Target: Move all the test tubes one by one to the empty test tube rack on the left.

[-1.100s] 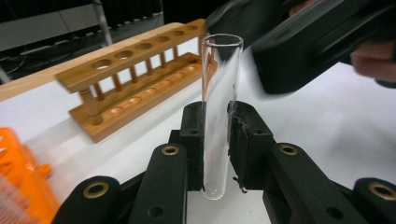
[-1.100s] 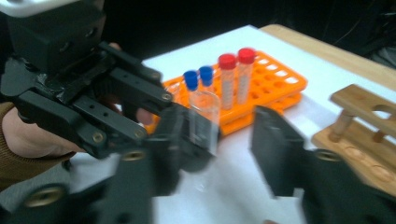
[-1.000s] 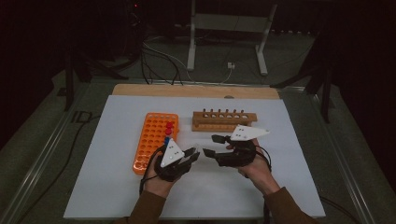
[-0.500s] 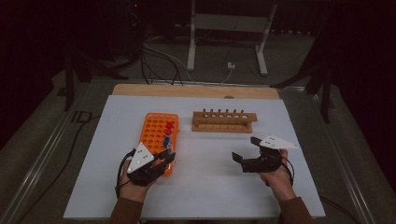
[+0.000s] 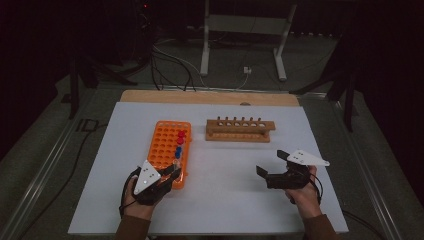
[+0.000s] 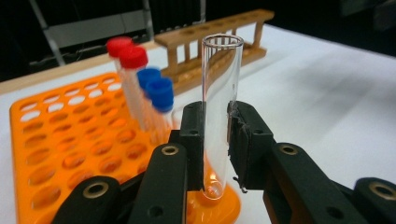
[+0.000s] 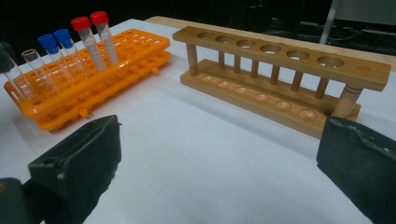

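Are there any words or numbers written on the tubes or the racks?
None can be read: the glass test tube, the capped tubes, the orange tube rack and the wooden test tube rack show no words, numbers or labels.

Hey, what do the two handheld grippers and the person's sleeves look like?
Both the left gripper and the right gripper are black, with chunky two-jaw linkages and brass-coloured pivot pins. Each carries a pale grey three-cornered plate with small dots on top and trails a black cable. The sleeves are brown.
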Available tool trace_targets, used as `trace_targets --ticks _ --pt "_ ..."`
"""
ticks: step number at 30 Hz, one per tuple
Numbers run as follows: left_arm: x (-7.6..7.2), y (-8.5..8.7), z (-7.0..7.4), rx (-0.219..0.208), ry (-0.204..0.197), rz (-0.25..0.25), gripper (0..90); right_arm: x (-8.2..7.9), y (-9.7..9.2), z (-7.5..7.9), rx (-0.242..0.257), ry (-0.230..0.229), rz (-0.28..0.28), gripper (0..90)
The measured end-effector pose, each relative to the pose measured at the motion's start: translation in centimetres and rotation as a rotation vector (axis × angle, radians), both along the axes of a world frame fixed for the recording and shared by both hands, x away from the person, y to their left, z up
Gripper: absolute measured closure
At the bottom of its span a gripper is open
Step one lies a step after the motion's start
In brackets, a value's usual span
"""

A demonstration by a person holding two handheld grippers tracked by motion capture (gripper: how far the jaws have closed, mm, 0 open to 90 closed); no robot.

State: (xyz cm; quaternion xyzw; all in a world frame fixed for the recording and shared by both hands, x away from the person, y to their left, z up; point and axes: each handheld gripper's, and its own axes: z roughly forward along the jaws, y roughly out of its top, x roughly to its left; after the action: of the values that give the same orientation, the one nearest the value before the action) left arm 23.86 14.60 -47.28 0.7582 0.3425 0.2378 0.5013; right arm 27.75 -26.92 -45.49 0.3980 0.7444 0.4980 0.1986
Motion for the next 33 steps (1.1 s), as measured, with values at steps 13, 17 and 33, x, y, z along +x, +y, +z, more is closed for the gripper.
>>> trace_targets --ticks 13,17,33 --pt "0.5 -1.0 -1.9 0.112 0.106 0.027 77.0 -0.9 -1.4 -0.1 0.030 -0.011 -0.041 0.4" --pt "0.5 -0.9 -2.1 0.114 0.133 0.038 77.1 -1.2 -1.8 -0.3 0.030 -0.009 -0.056 0.4" --pt "-0.4 0.6 -0.2 -0.017 0.065 0.031 50.7 -2.3 -2.7 -0.8 0.051 -0.053 -0.107 0.3"
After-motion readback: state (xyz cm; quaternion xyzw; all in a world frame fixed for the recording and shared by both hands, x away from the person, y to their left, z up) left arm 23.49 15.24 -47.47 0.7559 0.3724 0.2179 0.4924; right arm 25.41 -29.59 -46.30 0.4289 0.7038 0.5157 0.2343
